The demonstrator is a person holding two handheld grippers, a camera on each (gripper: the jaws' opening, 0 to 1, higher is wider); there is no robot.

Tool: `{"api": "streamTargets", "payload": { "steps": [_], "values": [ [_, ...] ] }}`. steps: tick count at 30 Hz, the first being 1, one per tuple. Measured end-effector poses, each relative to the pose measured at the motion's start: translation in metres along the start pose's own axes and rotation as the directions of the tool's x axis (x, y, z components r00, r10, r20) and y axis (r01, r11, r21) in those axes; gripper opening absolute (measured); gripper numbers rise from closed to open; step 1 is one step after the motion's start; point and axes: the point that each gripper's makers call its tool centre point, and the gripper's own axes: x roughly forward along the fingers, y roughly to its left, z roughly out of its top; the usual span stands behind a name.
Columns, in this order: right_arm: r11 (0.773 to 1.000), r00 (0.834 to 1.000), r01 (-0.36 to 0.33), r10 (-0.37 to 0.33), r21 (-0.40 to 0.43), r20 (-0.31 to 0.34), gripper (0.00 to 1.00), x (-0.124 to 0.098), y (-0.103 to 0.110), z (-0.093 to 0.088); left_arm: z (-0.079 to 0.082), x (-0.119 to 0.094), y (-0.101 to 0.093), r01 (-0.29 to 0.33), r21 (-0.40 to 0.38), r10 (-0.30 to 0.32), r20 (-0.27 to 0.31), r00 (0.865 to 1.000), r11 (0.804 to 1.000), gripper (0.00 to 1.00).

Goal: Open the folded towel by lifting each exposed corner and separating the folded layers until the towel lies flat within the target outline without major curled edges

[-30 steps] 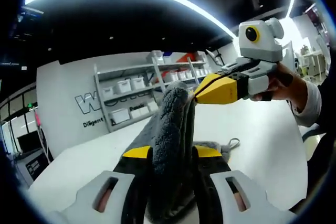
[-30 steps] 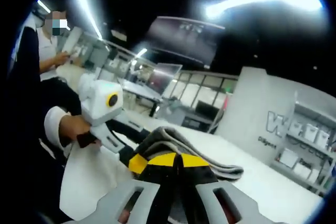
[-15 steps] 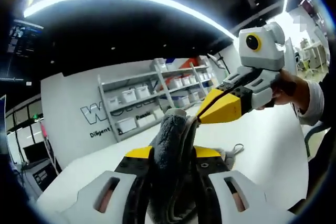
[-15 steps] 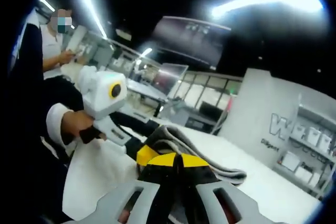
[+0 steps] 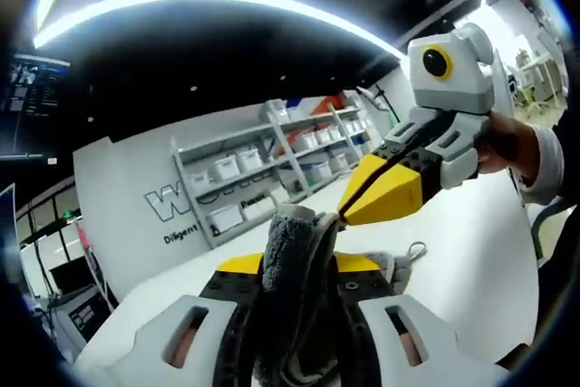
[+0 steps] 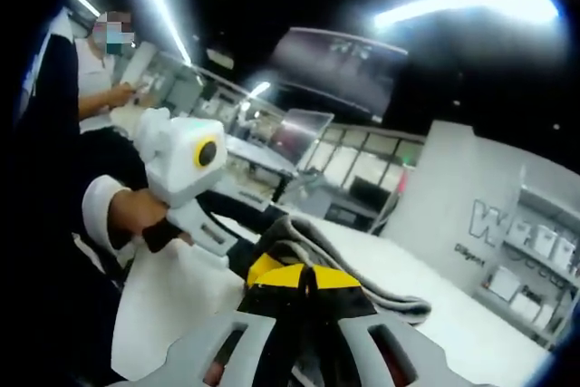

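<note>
Left gripper [image 5: 292, 265] clamped on the grey towel [image 5: 288, 260]; right gripper [image 6: 304, 274] pinched on an edge of it too. The towel hangs bunched between them, lifted off the white table [image 5: 453, 242] — layers not yet separated. Spreading and laying flat still to do — no outline visible.

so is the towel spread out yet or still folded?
Still folded: grey towel stands bunched in layers between the left gripper jaws, right gripper pinching its top edge.
</note>
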Motion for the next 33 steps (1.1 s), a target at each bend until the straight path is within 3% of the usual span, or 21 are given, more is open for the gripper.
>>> {"api": "streamTargets", "payload": {
  "steps": [11, 20, 27, 33],
  "values": [
    [1.0, 1.0, -0.001, 0.001, 0.004, -0.002, 0.0, 0.002, 0.001, -0.001, -0.003, 0.0, 0.0, 0.016, -0.017, -0.015, 0.009, 1.0, 1.0, 0.15],
    [1.0, 1.0, 0.001, -0.001, -0.012, 0.001, 0.0, 0.001, 0.001, -0.001, -0.004, -0.002, 0.006, -0.004, -0.034, 0.004, 0.009, 1.0, 0.999, 0.13],
    [1.0, 1.0, 0.004, -0.003, 0.023, -0.027, 0.0, -0.002, -0.004, -0.011, -0.005, -0.003, 0.012, -0.012, -0.05, 0.013, 0.013, 1.0, 0.999, 0.13],
    [0.999, 0.997, 0.024, -0.021, 0.046, -0.068, 0.09, -0.002, -0.012, -0.025, -0.005, -0.004, 0.016, -0.018, -0.058, 0.019, 0.016, 1.0, 0.998, 0.13]
  ]
}}
